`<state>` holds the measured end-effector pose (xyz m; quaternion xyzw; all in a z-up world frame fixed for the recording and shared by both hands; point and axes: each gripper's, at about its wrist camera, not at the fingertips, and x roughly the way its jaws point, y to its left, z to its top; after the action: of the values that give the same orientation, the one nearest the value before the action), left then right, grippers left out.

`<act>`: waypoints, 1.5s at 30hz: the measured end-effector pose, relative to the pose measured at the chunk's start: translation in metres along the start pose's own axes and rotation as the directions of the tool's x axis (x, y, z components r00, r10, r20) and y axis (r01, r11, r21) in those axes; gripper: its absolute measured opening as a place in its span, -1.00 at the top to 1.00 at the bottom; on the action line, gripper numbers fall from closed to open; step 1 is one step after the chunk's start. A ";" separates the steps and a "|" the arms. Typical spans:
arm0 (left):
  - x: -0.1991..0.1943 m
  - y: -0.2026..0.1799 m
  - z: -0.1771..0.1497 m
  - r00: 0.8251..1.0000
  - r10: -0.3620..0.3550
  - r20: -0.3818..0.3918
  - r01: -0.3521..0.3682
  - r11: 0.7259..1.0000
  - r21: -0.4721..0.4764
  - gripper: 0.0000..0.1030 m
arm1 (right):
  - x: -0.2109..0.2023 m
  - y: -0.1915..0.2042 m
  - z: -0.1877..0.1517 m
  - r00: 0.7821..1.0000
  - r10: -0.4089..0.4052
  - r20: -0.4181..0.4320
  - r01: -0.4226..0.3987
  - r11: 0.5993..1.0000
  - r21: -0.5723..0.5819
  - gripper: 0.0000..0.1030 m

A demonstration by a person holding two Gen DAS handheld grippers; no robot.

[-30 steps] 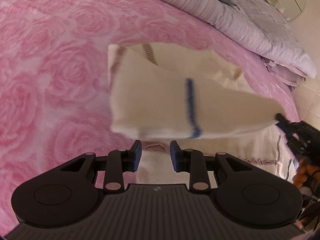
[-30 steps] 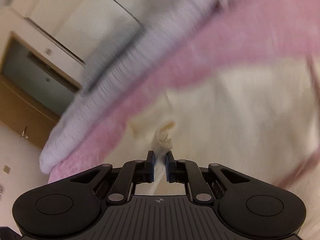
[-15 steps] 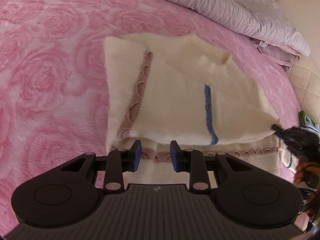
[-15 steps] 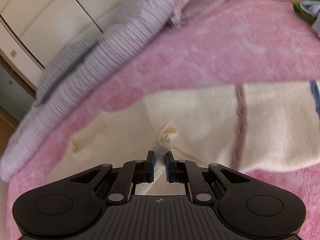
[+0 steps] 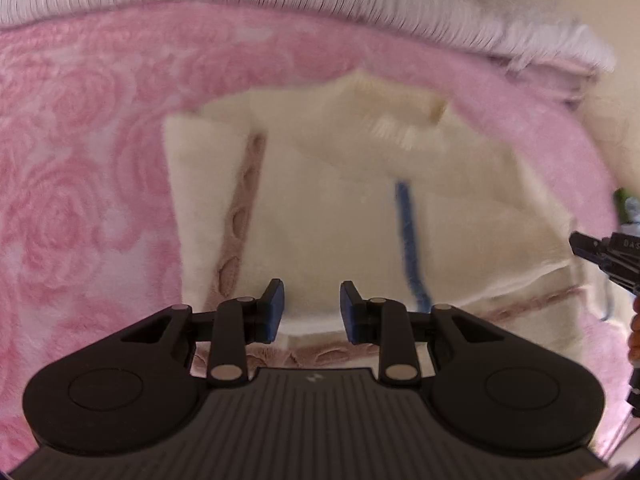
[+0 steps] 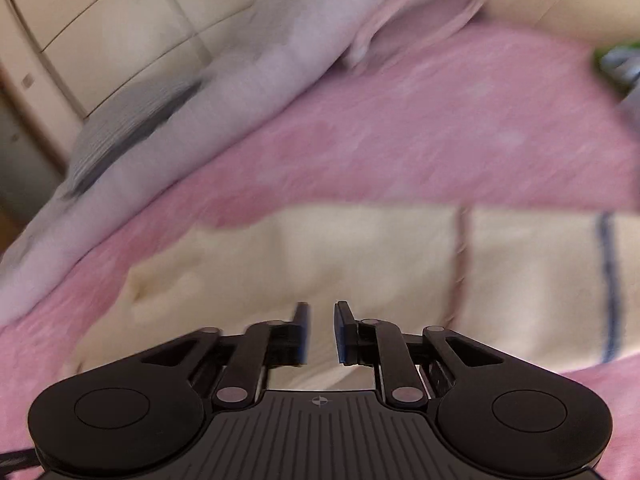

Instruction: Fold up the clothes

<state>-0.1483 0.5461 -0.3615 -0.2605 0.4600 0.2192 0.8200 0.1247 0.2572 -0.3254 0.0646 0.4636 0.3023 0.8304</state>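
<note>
Fingers of the left claw [image 5: 311, 306] stood wide apart with nothing between them, poised over the near edge of a cream sweater [image 5: 328, 216]. The right claw [image 6: 321, 330] was parted a little and gripped nothing, low over the same sweater [image 6: 320, 264]; its tip showed at the sweater's right edge in the left view [image 5: 588, 246]. The sweater lay partly folded on a pink rose-patterned bed cover [image 5: 80, 184], a blue stripe [image 5: 408, 240] running down it. Striped pillows [image 5: 240, 0] lay beyond.
</note>
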 end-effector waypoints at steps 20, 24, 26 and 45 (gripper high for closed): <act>0.014 -0.108 -0.014 0.995 -0.017 -0.100 0.025 0.997 0.080 0.51 | -0.165 -0.279 -0.081 0.951 -0.286 0.114 0.085 0.600 0.796 0.29; 0.024 -0.117 -0.010 0.995 0.007 -0.103 0.000 0.997 0.075 0.51 | -0.177 -0.317 -0.096 0.930 -0.308 0.201 -0.028 0.484 0.875 0.29; 0.026 -0.121 -0.007 0.995 0.009 -0.095 -0.001 0.997 0.080 0.51 | -0.177 -0.329 -0.096 0.924 -0.308 0.228 -0.056 0.480 0.876 0.29; -0.005 -0.109 -0.028 0.994 -0.018 -0.105 0.014 0.999 -0.032 0.50 | -0.145 -0.038 -0.053 0.995 0.101 -0.005 -0.094 0.901 -0.423 0.72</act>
<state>-0.1038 0.4439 -0.3447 -0.2883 0.4971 0.2057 0.7921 0.0423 0.1360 -0.2644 -0.0909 0.3761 0.4360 0.8125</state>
